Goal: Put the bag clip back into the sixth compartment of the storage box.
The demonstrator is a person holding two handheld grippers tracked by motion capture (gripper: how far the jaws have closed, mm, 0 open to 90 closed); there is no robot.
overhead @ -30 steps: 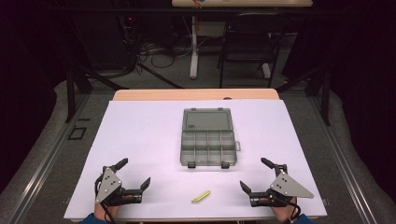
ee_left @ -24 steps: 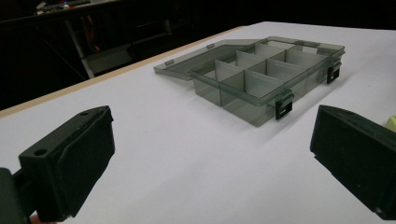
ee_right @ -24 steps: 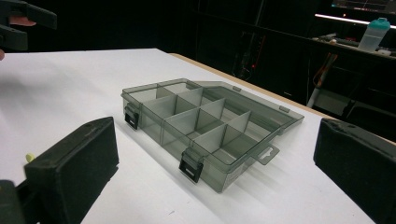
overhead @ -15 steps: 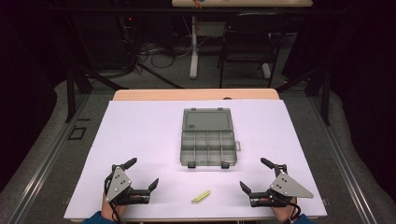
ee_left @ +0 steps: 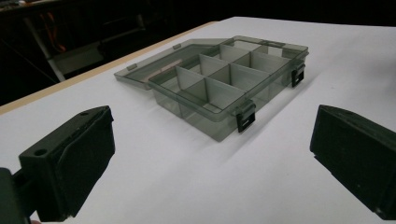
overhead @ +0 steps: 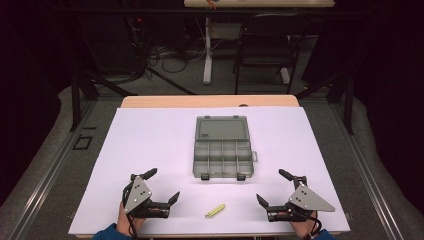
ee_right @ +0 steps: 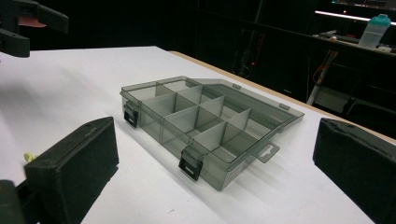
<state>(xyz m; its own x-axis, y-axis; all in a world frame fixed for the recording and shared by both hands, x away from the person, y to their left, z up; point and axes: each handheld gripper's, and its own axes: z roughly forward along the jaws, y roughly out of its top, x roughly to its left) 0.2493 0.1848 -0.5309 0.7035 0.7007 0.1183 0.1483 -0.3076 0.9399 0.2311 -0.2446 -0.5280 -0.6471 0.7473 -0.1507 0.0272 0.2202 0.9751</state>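
The left gripper (overhead: 161, 186) is edging rightward toward the yellow stick (overhead: 215, 210), jaws spread wide; the right gripper (overhead: 274, 186) is waiting released. The stick is lying on the tabletop (overhead: 150, 140) between them, its long axis pointing two o'clock, at six o'clock from the open organizer box (overhead: 222, 150).

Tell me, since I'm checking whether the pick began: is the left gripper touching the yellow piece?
Apart. The high view shows bare table between the left gripper and the yellow piece.

Table (overhead: 150, 150) brightly lit – dark bkgd, claw views slightly soft
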